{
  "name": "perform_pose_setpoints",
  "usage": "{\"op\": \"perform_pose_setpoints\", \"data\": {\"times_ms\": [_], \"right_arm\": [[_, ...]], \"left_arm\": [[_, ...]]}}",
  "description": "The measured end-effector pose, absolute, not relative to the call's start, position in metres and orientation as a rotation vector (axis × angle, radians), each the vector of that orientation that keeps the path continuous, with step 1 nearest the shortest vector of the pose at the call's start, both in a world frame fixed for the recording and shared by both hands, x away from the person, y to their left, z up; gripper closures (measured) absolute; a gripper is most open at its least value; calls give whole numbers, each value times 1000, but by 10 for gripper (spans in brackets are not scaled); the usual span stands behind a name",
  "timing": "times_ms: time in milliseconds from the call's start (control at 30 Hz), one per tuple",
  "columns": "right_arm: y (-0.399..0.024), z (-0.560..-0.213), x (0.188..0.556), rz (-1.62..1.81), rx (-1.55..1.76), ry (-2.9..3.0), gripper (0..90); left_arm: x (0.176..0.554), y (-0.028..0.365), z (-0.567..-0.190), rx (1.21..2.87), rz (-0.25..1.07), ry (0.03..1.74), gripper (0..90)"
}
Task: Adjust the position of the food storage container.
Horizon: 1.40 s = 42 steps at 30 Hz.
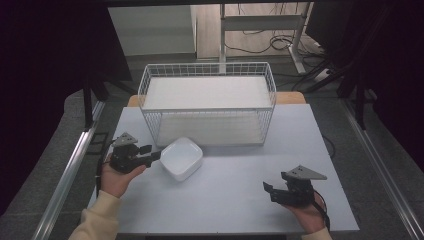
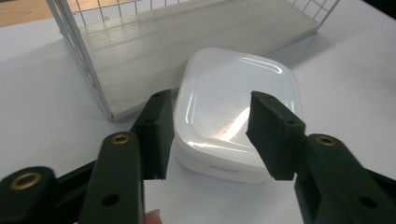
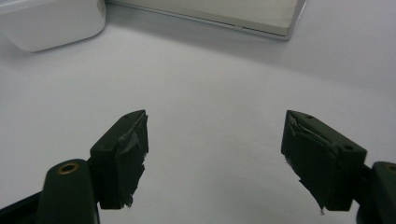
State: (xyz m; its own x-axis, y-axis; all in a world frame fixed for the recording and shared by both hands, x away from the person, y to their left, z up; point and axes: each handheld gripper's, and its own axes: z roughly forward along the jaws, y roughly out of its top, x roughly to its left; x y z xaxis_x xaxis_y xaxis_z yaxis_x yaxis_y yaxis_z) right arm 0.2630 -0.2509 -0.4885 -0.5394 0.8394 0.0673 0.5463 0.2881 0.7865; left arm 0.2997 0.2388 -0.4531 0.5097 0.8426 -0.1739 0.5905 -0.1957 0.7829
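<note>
With jaws part open, left gripper [image 1: 153, 154] sits at white dish [image 1: 181, 158]
Dish upside down on table [image 1: 240, 170] before wire basket [image 1: 207, 102]; no pad contact seen. Right gripper [image 1: 270, 190] wide open, holding nothing, well apart

A white wire-mesh basket [image 1: 207, 102] with a pale board floor stands at the far side of a light grey rectangular table [image 1: 240, 200]. Beyond it, cables [image 1: 260, 45] lie on the floor.
</note>
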Motion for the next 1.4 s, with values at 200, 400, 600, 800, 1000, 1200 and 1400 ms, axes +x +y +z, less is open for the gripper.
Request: {"op": "perform_pose_setpoints", "data": {"times_ms": [200, 400, 600, 800, 1000, 1200, 1400], "right_arm": [[-250, -491, 264, 1110, 1257, 2214, 228], [-250, -492, 264, 1101, 1262, 2216, 229], [-251, -494, 266, 1094, 1274, 2213, 229], [-252, -494, 266, 1090, 1278, 2212, 229], [-252, -495, 266, 1086, 1276, 2216, 229], [-252, -495, 266, 1081, 1276, 2218, 229], [-252, -496, 267, 1077, 1279, 2218, 229]], "left_arm": [[319, 238, -455, 1937, 360, 1205, 609], [334, 237, -456, 1966, 343, 1217, 739], [349, 230, -463, 2015, 328, 1223, 858], [361, 222, -473, 2061, 330, 1235, 895], [368, 220, -479, 2055, 314, 1253, 897], [372, 222, -485, 2092, 306, 1266, 898], [374, 219, -488, 2102, 299, 1267, 897]]}}
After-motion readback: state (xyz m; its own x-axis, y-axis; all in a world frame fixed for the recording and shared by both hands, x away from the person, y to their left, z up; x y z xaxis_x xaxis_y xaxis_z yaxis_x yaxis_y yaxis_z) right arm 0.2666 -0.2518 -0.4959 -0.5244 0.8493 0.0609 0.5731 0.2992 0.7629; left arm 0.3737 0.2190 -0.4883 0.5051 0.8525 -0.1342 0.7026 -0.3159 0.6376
